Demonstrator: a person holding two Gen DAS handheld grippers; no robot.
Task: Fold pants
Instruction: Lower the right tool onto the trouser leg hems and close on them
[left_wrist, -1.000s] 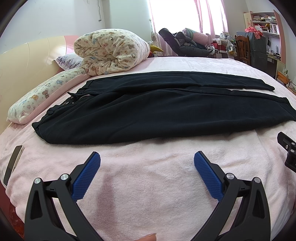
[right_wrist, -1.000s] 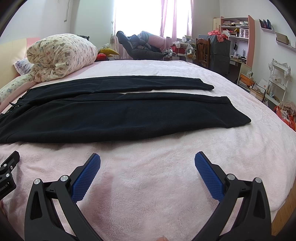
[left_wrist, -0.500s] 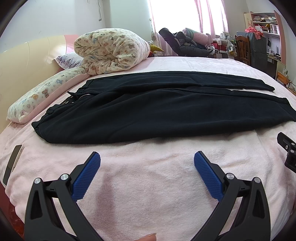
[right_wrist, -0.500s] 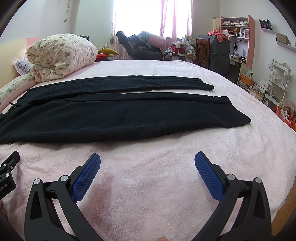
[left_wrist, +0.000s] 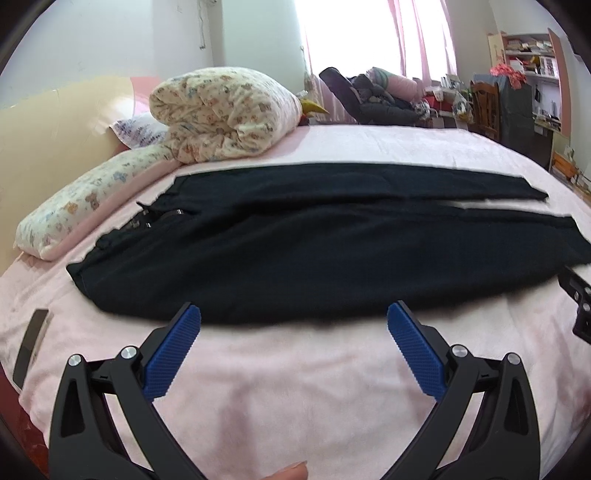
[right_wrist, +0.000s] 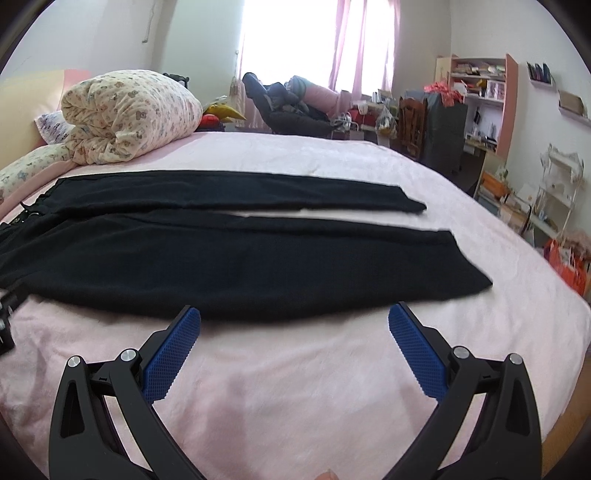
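- The pants lie flat across the middle of the frame on the bed, 2 legs apart: I judge no fold is made yet.
- My left tongs and right tongs are wide open, empty, just before the near edge.

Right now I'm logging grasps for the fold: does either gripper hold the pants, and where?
Nothing is held. The left gripper and right gripper are open above the blanket, short of the pants.
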